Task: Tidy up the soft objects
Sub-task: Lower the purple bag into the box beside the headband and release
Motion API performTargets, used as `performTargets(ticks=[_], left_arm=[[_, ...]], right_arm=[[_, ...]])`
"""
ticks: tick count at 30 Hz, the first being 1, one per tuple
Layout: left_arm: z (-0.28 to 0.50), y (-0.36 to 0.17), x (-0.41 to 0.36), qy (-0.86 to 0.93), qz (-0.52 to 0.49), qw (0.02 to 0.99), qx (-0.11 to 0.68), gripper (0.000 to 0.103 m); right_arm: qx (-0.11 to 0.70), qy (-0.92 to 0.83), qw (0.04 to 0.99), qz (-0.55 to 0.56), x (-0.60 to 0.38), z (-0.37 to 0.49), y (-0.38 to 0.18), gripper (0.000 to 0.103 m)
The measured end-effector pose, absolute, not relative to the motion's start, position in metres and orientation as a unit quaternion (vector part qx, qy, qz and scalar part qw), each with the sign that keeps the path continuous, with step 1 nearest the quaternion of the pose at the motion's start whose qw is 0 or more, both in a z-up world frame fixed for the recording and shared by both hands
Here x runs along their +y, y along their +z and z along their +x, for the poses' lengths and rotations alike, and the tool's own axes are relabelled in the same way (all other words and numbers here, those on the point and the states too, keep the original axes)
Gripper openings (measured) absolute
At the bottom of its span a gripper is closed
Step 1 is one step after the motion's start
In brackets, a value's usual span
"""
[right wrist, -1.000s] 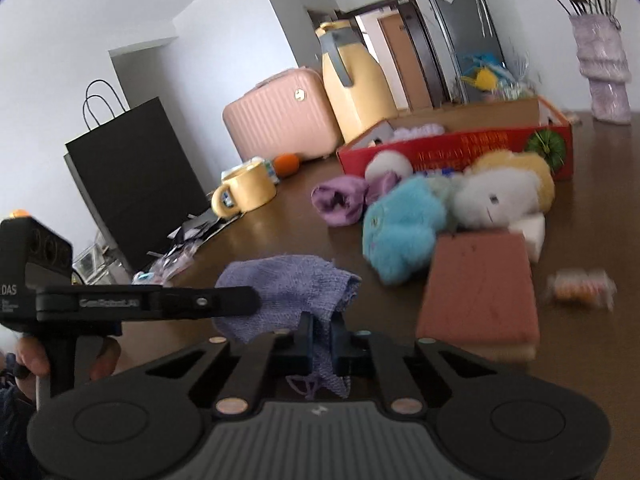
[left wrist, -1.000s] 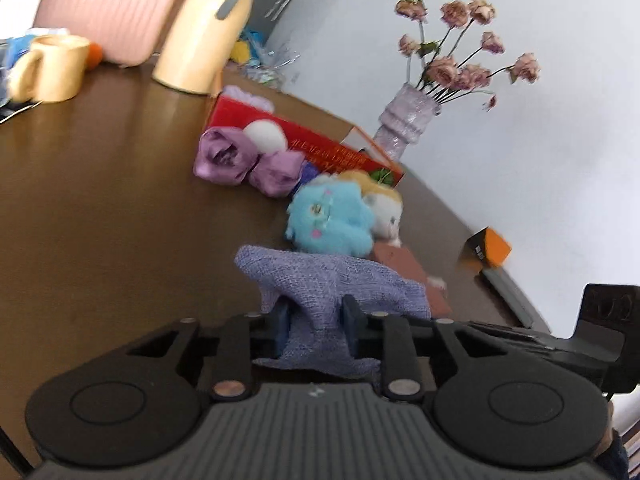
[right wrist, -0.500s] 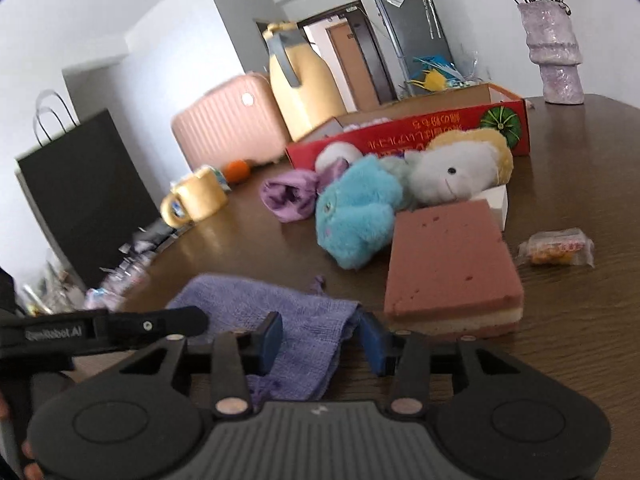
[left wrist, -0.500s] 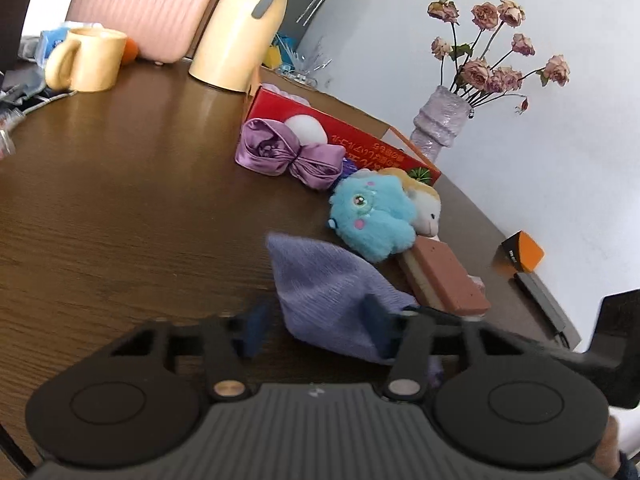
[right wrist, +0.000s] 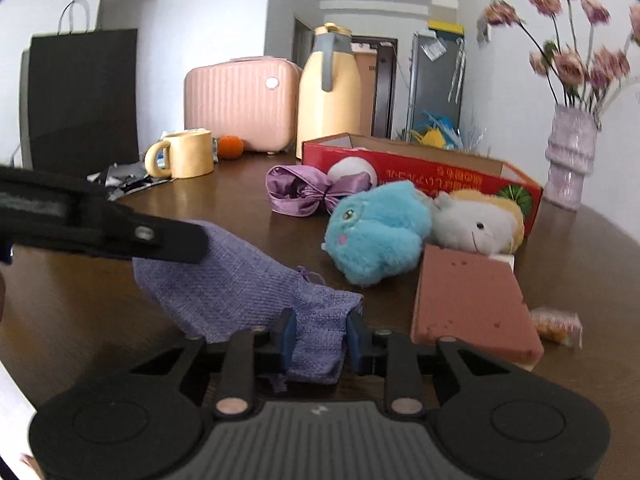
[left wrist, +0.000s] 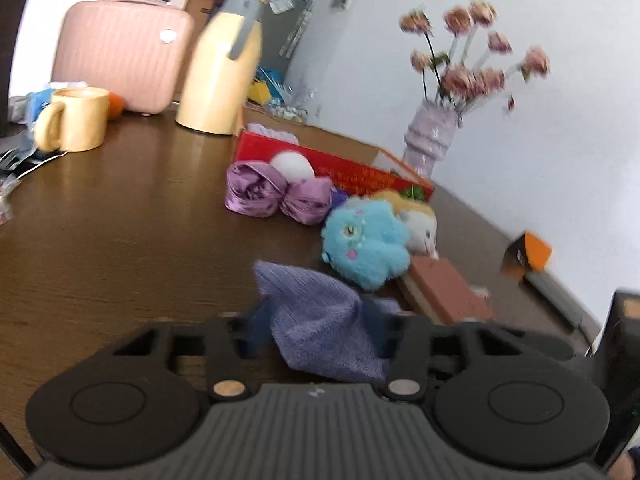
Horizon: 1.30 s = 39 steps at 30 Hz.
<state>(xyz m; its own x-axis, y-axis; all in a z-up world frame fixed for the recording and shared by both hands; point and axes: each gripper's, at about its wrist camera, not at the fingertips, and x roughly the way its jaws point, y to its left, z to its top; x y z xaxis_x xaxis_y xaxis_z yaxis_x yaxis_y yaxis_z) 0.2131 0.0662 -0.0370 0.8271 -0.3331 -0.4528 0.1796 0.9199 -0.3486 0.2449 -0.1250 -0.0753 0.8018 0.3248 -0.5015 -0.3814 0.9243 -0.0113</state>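
A purple woven cloth [left wrist: 320, 312] [right wrist: 224, 280] stretches low over the brown table [left wrist: 120, 220] between both grippers. My left gripper [left wrist: 318, 328] has one end of the cloth between its closing jaws, pads against the fabric; its finger [right wrist: 168, 236] shows over the cloth's raised end. My right gripper [right wrist: 320, 336] is closing on the other end, which fills the gap between its pads. Beyond lie a blue plush [right wrist: 376, 232], a white-and-yellow plush [right wrist: 476, 224], a purple satin bow [right wrist: 304, 192], a pink sponge [right wrist: 472, 296] and an open red box [right wrist: 420, 168].
A yellow mug [left wrist: 76, 120], a yellow jug [left wrist: 220, 76] and a pink case [left wrist: 120, 52] stand at the back. A vase of flowers [right wrist: 572, 156] is at far right, a black bag [right wrist: 80, 96] at left. A snack wrapper [right wrist: 556, 324] lies by the sponge.
Both grippers held the bunched cloth, spread their jaws around it half a second ago, and have narrowed on it again. The right view has rolled upright and shifted; the cloth now lies spread out.
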Motion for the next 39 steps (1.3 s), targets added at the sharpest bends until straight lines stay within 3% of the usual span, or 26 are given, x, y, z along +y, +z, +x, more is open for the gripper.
performTargets(ticks=[3,5,8,16,22,27,32,36,39], left_arm=[[0.22,-0.04,0.055,-0.144,-0.118,0.943,0.274,0.024],[0.22,-0.044,0.053,-0.142,-0.12,0.942,0.28,0.014],[0.219,-0.044,0.052,-0.148,-0.129,0.939,0.283,0.01],[0.215,-0.026,0.047,-0.17,-0.127,0.942,0.258,0.008],[0.282,0.038,0.045,-0.214,-0.141,0.946,0.199,0.008],[0.405,0.066,0.044,-0.196,-0.149,0.945,0.216,0.008],[0.522,0.059,0.035,-0.138,-0.108,0.947,0.269,0.008],[0.579,0.02,0.03,-0.102,-0.057,0.931,0.346,0.009],[0.584,0.002,0.027,-0.086,-0.008,0.931,0.354,0.012]], right_arm=[[0.246,0.187,0.949,-0.064,-0.124,0.241,-0.076,0.017],[0.238,0.182,0.95,-0.087,-0.12,0.236,-0.076,0.012],[0.229,0.173,0.951,-0.113,-0.112,0.23,-0.076,0.006],[0.194,0.184,0.964,-0.013,-0.152,0.24,-0.032,0.004],[0.165,0.203,0.965,-0.003,-0.171,0.339,0.027,0.004],[0.228,0.208,0.951,0.012,-0.163,0.48,0.045,0.004],[0.344,0.199,0.917,0.016,-0.146,0.603,0.014,0.004],[0.404,0.205,0.891,0.01,-0.131,0.639,-0.018,0.005],[0.407,0.202,0.891,-0.003,-0.12,0.645,-0.026,0.01]])
